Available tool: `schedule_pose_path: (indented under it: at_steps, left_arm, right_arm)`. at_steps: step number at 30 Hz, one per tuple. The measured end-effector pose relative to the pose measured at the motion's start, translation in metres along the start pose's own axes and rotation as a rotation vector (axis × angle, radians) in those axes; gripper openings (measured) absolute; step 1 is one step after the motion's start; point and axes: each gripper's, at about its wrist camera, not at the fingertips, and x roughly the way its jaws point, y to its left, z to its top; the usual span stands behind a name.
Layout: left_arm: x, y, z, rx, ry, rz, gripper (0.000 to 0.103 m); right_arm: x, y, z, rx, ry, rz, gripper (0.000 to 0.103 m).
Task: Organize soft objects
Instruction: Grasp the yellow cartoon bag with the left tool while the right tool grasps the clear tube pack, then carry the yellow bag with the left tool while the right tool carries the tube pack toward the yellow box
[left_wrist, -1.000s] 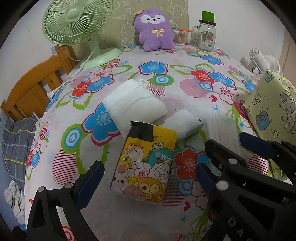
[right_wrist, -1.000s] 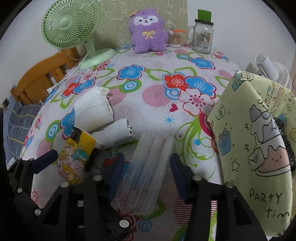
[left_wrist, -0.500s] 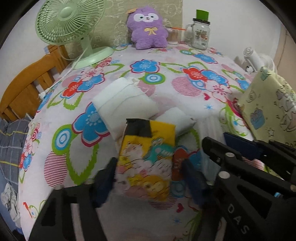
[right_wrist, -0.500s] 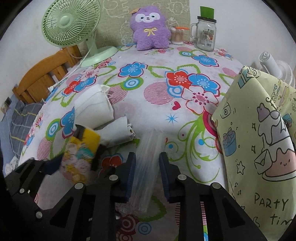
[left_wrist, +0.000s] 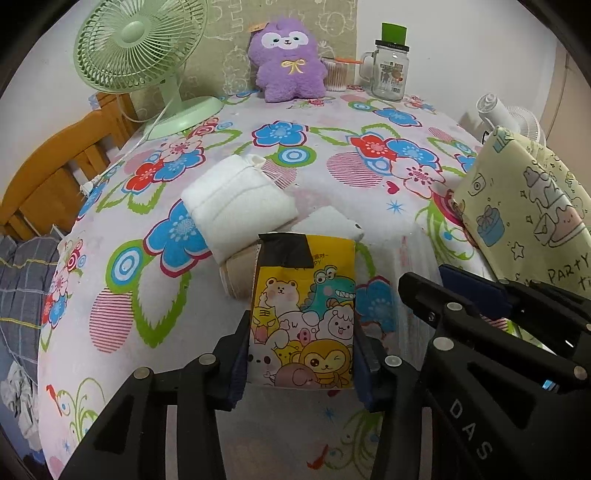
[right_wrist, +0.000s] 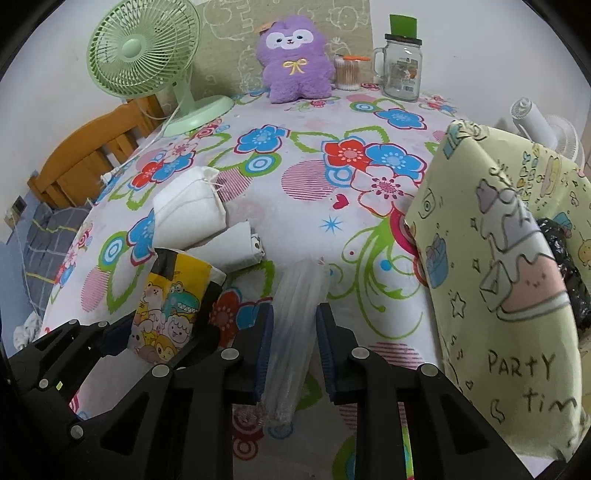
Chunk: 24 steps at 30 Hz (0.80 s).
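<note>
Left gripper (left_wrist: 301, 354) closing on the yellow cartoon-print pack (left_wrist: 303, 314), blue pads pressed against both long sides of its near end; pack reaching away from the fingers over the floral tablecloth (left_wrist: 332, 122), black-taped top edge at the far end, just in front of a beige roll (left_wrist: 238, 275). Seen from the right wrist, same pack (right_wrist: 171, 306) tipped up between those fingers, to the left of the other tool.

Right gripper (right_wrist: 293, 350) closing on the clear plastic sleeve (right_wrist: 295, 332), pads touching both sides about midway along its length; sleeve running lengthwise between the fingers, far tip toward the table's middle, near end lying on the cloth under the gripper body. Whether lifted or resting: cannot tell.

Beyond both tools, a folded white towel (left_wrist: 236, 203) and a small white roll (left_wrist: 328, 223) touching each other, near the pack's far end. To the right, a pale yellow bag printed "Party time" (right_wrist: 498, 277) standing at the table edge, close beside the right gripper, something black and crinkled (right_wrist: 561, 258) inside its opening.

At the far edge, well apart from both tools: green desk fan (left_wrist: 140, 48), purple plush toy (left_wrist: 290, 59), glass mug jar with green straw cap (left_wrist: 389, 66), tub of cotton swabs (right_wrist: 347, 72). Wooden chair (left_wrist: 55, 162) off the left side, white fan (right_wrist: 543, 125) behind the bag
</note>
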Motion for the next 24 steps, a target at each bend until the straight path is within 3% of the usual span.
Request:
schedule_pose_path:
  at_steps: [24]
  left_arm:
    - [-0.065, -0.028, -0.015, 0.003, -0.104, 0.020, 0.047]
  right_arm:
    - [-0.076, -0.014, -0.019, 0.000, -0.111, -0.008, 0.027]
